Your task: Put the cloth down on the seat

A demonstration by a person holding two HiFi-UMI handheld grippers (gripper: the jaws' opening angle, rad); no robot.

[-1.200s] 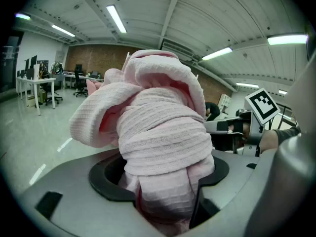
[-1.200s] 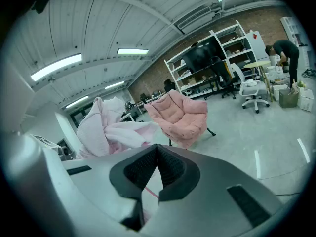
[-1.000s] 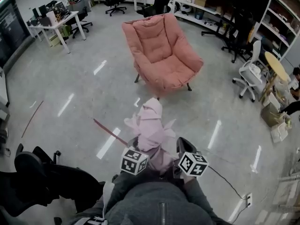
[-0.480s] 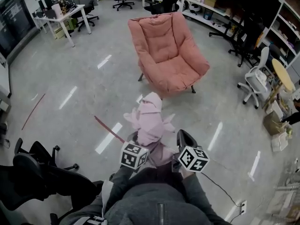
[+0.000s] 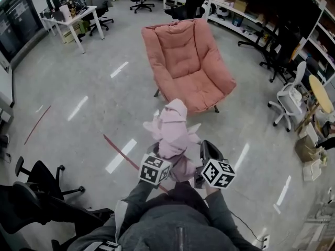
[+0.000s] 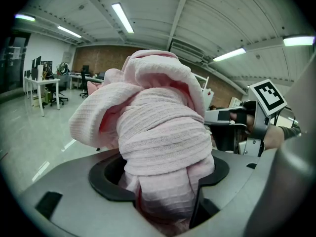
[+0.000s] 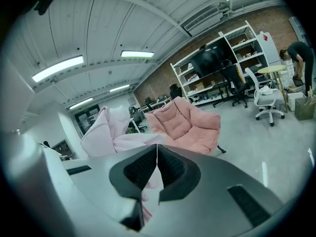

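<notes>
Both our left gripper (image 6: 163,201) and right gripper (image 7: 157,168) are clamping the bundled pale-pink ribbed cloth (image 5: 172,127); we are holding it before the salmon cushioned armchair (image 5: 188,61).

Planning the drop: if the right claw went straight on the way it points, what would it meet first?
Likely the pink armchair, ahead of the right claw past the cloth it holds; depth is unclear.

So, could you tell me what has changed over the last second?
The person has carried the cloth forward, so the armchair now lies nearer in the head view and the cloth's top meets its front edge there. Nothing was taken or let go: the left claw and right claw stay shut on the cloth, bunched as before.
</notes>
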